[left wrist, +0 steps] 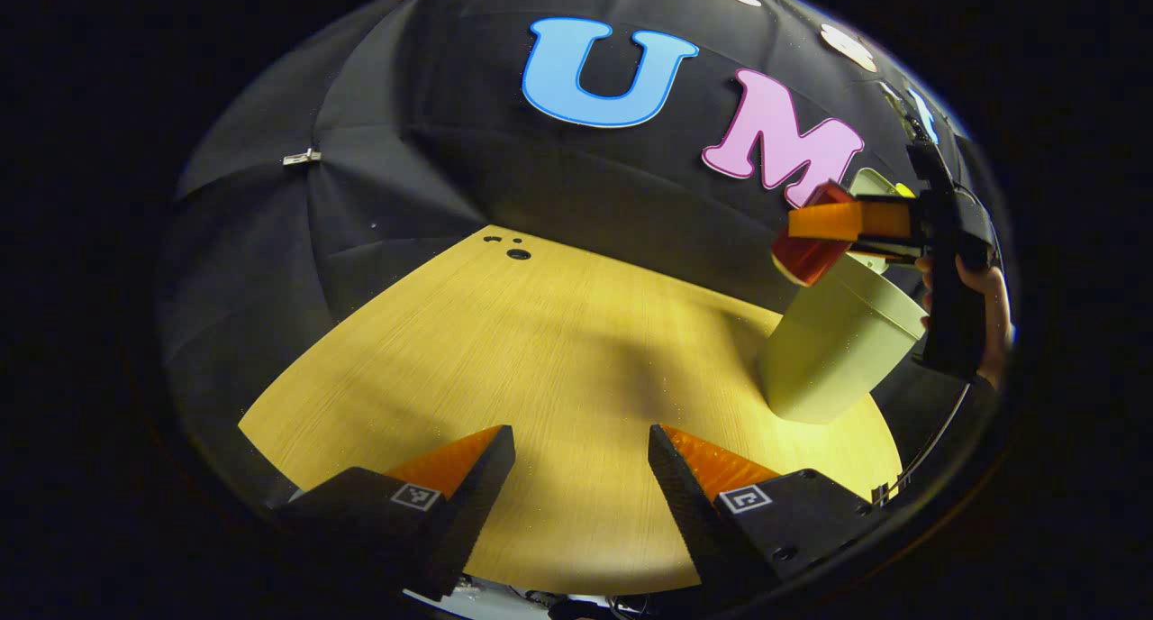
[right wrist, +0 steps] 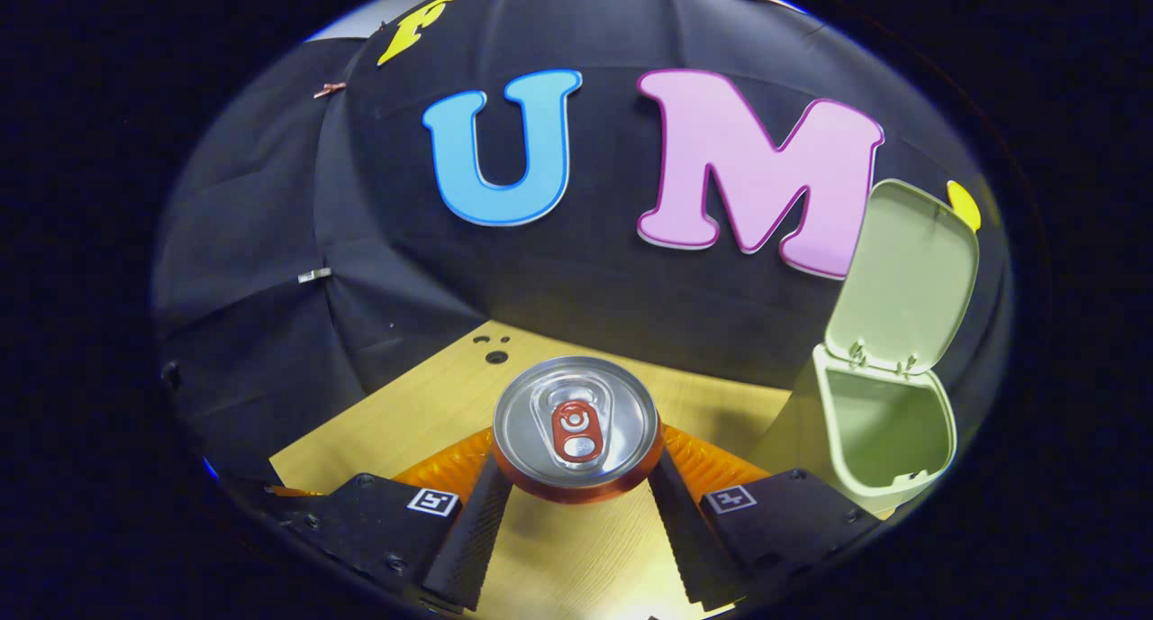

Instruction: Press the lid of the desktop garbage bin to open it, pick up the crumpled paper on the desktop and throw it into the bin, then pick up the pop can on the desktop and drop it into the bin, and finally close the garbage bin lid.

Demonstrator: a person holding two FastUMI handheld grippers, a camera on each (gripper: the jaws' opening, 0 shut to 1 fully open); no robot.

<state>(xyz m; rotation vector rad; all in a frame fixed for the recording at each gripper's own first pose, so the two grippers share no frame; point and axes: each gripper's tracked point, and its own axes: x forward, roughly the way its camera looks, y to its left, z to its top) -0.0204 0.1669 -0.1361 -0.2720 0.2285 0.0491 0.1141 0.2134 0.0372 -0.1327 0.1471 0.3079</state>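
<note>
Right gripper (right wrist: 576, 476) clamps the can (right wrist: 576, 426) in the air left of the bin (right wrist: 887, 431), lid (right wrist: 910, 278) up; left gripper (left wrist: 581, 471) wide over bare table (left wrist: 540, 350).

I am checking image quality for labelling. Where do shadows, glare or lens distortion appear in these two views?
Left gripper view: a broad soft shadow crosses the table, whose edges bow from fisheye distortion. Right gripper view: the pop can top shows a mild sheen, sharply focused; the bin and its raised lid curve near the rim.
</note>
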